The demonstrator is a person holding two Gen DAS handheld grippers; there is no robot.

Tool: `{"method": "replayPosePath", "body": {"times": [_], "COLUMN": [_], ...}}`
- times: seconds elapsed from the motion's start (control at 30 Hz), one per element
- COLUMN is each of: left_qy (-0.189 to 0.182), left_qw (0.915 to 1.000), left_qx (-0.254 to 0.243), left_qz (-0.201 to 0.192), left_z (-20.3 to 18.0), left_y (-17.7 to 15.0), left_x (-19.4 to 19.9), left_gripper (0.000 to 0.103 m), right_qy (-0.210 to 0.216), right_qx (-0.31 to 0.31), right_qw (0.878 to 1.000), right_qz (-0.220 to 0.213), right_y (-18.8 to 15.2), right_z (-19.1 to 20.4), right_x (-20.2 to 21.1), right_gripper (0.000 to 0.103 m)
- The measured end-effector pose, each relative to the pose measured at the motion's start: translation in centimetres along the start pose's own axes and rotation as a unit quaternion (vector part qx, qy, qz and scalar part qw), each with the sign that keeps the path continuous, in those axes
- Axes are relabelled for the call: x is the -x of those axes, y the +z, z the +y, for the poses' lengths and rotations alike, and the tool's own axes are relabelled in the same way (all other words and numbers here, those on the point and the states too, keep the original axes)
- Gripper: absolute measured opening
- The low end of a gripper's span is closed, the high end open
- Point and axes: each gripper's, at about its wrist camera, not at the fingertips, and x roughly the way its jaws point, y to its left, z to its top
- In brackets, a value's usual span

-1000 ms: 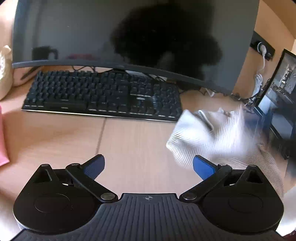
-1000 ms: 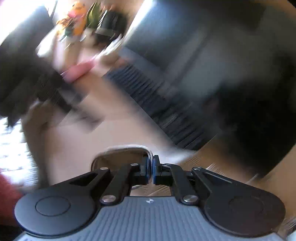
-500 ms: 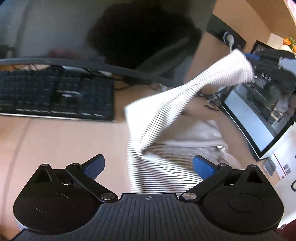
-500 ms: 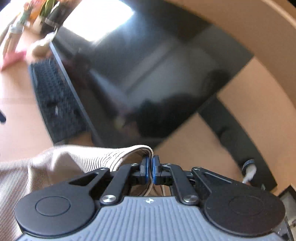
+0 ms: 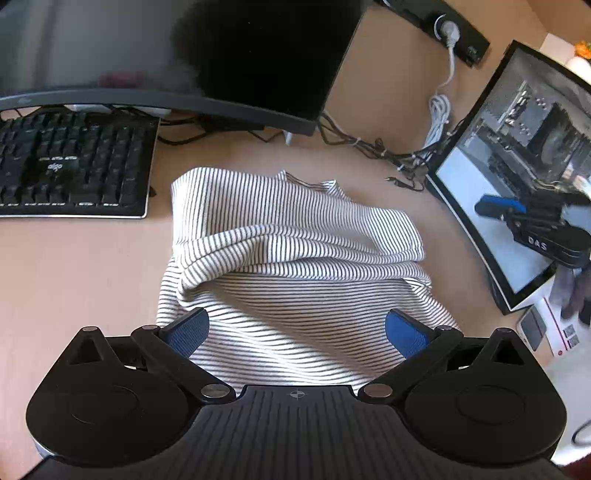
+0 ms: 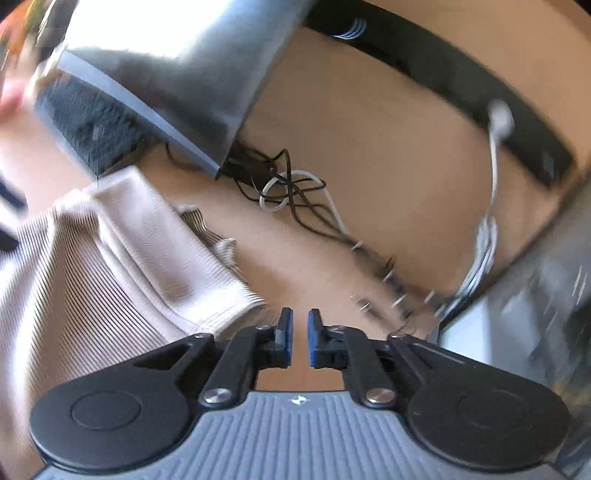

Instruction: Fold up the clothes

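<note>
A white shirt with thin black stripes (image 5: 295,251) lies on the wooden desk, with its far part folded over onto the near part. My left gripper (image 5: 295,330) is wide open just above the shirt's near part, touching nothing. My right gripper (image 6: 300,339) stands slightly open and empty, just right of the shirt's folded edge (image 6: 221,295). It also shows from outside at the right of the left wrist view (image 5: 517,212).
A black keyboard (image 5: 70,166) lies left of the shirt. A large dark monitor (image 5: 166,55) stands behind it. A second monitor (image 5: 517,184) stands at the right. Tangled cables (image 6: 295,195) lie behind the shirt. A power strip (image 5: 454,33) is on the wall.
The right gripper carried the shirt's end over, laid it down as a fold and let go. It now stands slightly open. The left gripper stayed open and turned right over the shirt.
</note>
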Motion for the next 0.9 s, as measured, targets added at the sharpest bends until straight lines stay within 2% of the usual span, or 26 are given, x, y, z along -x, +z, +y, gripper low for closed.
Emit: {"method": "replayPosePath", "body": {"times": [0.07, 0.1, 0.2, 0.37, 0.43, 0.5, 0.53, 0.7, 0.77, 0.9], "left_qy": [0.011, 0.016, 0.034, 0.053, 0.055, 0.06, 0.061, 0.06, 0.052, 0.035], "left_qw": [0.9999, 0.9998, 0.9993, 0.9985, 0.9983, 0.998, 0.9978, 0.9973, 0.9973, 0.997], "left_qx": [0.006, 0.005, -0.004, -0.009, -0.011, -0.017, -0.019, -0.037, -0.045, -0.065], "left_qz": [0.008, 0.011, 0.012, 0.01, 0.013, 0.015, 0.016, 0.023, 0.024, 0.023], "left_z": [-0.4, -0.5, -1.1, -1.2, -1.1, -1.0, -1.0, -0.6, -0.6, -0.9], "left_y": [0.5, 0.7, 1.1, 1.7, 2.0, 2.2, 2.3, 3.0, 3.4, 4.3], "left_x": [-0.2, -0.2, 0.1, 1.2, 1.4, 1.5, 1.5, 1.3, 1.2, 0.7], "left_gripper": [0.103, 0.103, 0.103, 0.103, 0.103, 0.103, 0.103, 0.103, 0.103, 0.103], "right_qy": [0.039, 0.054, 0.097, 0.127, 0.123, 0.123, 0.124, 0.116, 0.105, 0.055], "right_qx": [-0.097, -0.137, -0.253, -0.367, -0.374, -0.379, -0.382, -0.39, -0.391, -0.388], "right_qw": [0.995, 0.989, 0.962, 0.922, 0.919, 0.917, 0.916, 0.912, 0.912, 0.92], "right_qz": [-0.007, -0.008, -0.01, 0.002, 0.005, 0.0, -0.006, -0.059, -0.068, -0.028], "right_y": [-0.8, -1.2, -2.6, -4.3, -4.2, -4.0, -3.8, -2.6, -2.6, -4.1], "right_z": [-0.9, -1.2, -2.0, -1.4, -0.7, -0.2, -0.1, -0.9, -1.4, -1.2], "right_x": [-0.7, -1.2, -3.1, -7.8, -9.0, -9.5, -9.5, -6.8, -5.7, -5.7], "right_gripper": [0.027, 0.03, 0.031, 0.031, 0.029, 0.011, 0.007, 0.004, 0.004, 0.001]}}
